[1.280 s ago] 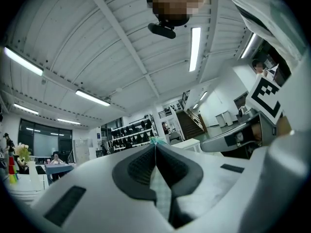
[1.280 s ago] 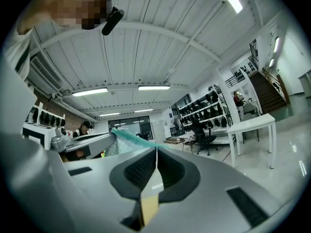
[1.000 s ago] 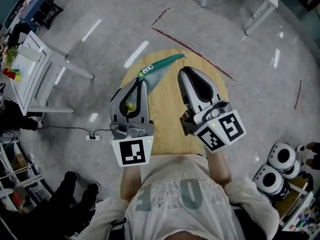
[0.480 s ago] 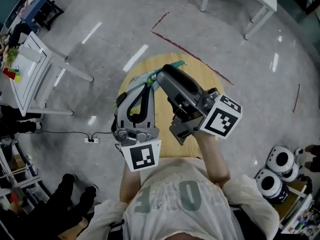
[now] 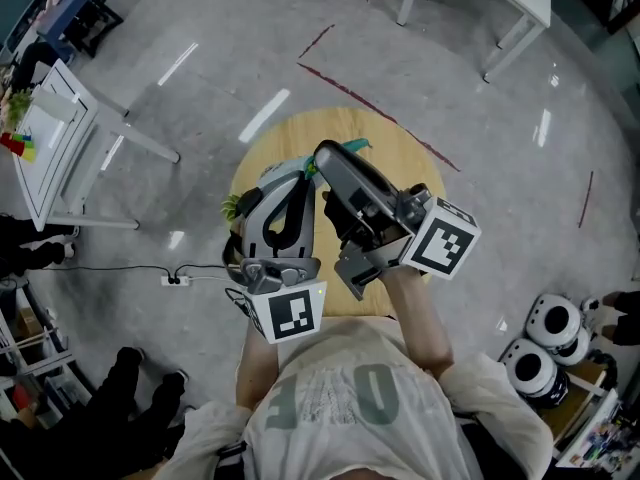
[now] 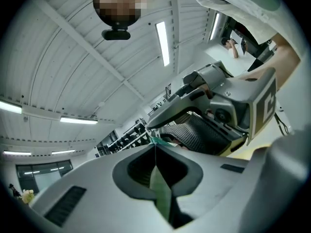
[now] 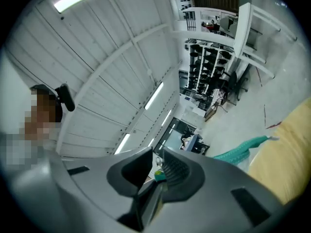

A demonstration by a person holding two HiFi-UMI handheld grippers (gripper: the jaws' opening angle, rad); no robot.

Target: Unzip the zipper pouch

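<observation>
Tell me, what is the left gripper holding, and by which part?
The zipper pouch, pinched shut in the left gripper by a thin bit of its pale green fabric.

Teal zipper pouch (image 5: 350,147), edge pinched

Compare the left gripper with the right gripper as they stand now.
The left gripper has its fingers shut flat on the green zipper pouch. The right gripper shows a gap between its fingers, which are closing, with only a small green piece in it. The left points straight ahead, while the right slants across toward the left's tip. Both hang over the wooden table.
</observation>
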